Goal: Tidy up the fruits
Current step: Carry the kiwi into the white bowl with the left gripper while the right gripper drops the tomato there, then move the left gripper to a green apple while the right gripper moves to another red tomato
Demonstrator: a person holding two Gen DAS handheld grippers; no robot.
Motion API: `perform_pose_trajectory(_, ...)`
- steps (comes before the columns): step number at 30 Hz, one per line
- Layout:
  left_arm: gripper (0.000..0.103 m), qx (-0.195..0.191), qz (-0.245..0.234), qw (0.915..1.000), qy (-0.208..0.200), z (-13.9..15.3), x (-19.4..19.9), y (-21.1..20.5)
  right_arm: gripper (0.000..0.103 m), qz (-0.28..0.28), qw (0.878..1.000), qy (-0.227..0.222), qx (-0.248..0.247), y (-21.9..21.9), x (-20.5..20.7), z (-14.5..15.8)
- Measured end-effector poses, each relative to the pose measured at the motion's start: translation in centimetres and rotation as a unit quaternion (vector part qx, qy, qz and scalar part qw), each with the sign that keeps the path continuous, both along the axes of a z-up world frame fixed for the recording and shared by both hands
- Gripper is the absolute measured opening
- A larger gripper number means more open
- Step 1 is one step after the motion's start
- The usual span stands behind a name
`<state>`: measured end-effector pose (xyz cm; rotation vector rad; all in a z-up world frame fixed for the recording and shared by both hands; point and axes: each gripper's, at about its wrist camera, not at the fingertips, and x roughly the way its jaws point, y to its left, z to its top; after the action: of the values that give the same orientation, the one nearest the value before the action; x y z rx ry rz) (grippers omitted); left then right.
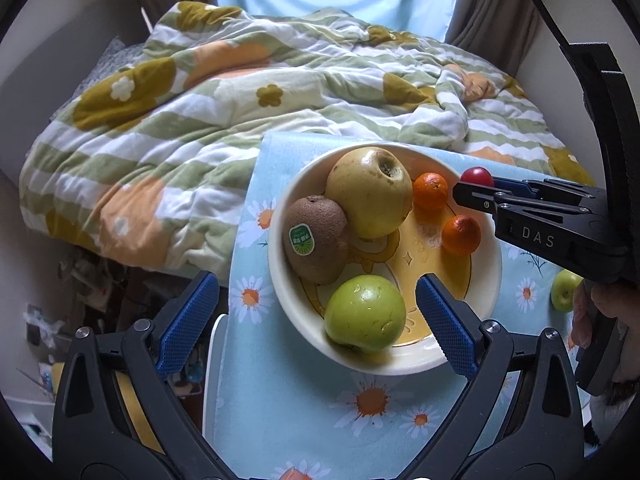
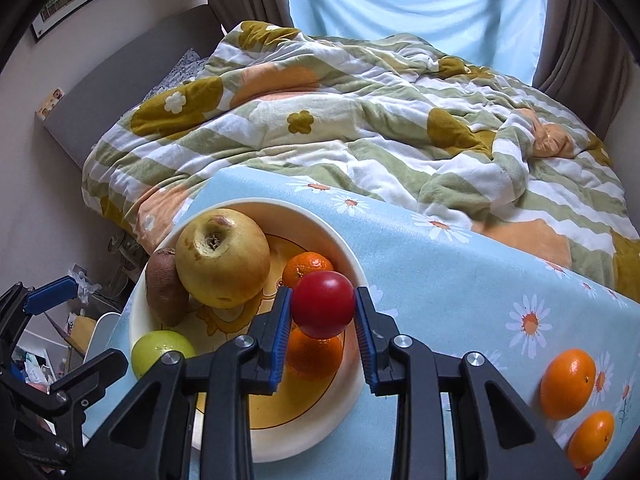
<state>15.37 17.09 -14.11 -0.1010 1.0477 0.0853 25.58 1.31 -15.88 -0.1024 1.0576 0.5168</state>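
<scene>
A cream bowl (image 1: 490, 276) (image 2: 352, 256) on a blue daisy tablecloth (image 1: 304, 412) holds a yellow apple (image 1: 370, 192) (image 2: 222, 256), a kiwi (image 1: 316, 238) (image 2: 164, 284), a green apple (image 1: 365, 312) (image 2: 160, 350) and two mandarins (image 1: 430, 191) (image 1: 461, 234) (image 2: 307, 267) (image 2: 314, 354). My right gripper (image 2: 322, 312) (image 1: 474, 190) is shut on a small red fruit (image 2: 323, 303) (image 1: 477, 176), held above the bowl's right side. My left gripper (image 1: 316, 320) is open and empty, with its fingers on either side of the bowl's near part.
Two oranges (image 2: 567, 382) (image 2: 591, 438) lie on the cloth right of the bowl. A small green fruit (image 1: 565, 290) lies on the cloth at the right. A rumpled flowered quilt (image 1: 240, 100) covers the bed behind the table. Clutter lies on the floor at the left.
</scene>
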Motion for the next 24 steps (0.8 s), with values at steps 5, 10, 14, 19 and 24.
perform_pose_trajectory(5, 0.103, 0.0, 0.003, 1.0, 0.004, -0.3, -0.2, 0.1, 0.037, -0.003, 1.0, 0.006, -0.004, 0.3, 0.3, -0.3)
perform_pose_trajectory(10, 0.103, 0.001, 0.002, 1.0, 0.002, 0.0, -0.8, 0.2, 0.095, -0.006, 1.0, -0.003, 0.029, -0.1, -0.2, 0.5)
perform_pose_trajectory(14, 0.103, -0.002, 0.0, 1.0, 0.004, 0.2, -1.0, 0.3, 0.102, -0.01, 1.0, -0.01, 0.025, 0.1, -0.6, 0.8)
perform_pose_trajectory(19, 0.103, 0.005, -0.008, 0.9999, -0.007, 1.2, -1.6, 0.4, 0.102, -0.013, 0.999, -0.024, 0.023, -0.1, -1.5, 2.0)
perform_pose_trajectory(24, 0.103, 0.009, -0.012, 0.9998, -0.014, 2.8, -2.2, 1.3, 0.102, -0.029, 0.999, -0.014, 0.034, -0.6, -2.8, 3.7)
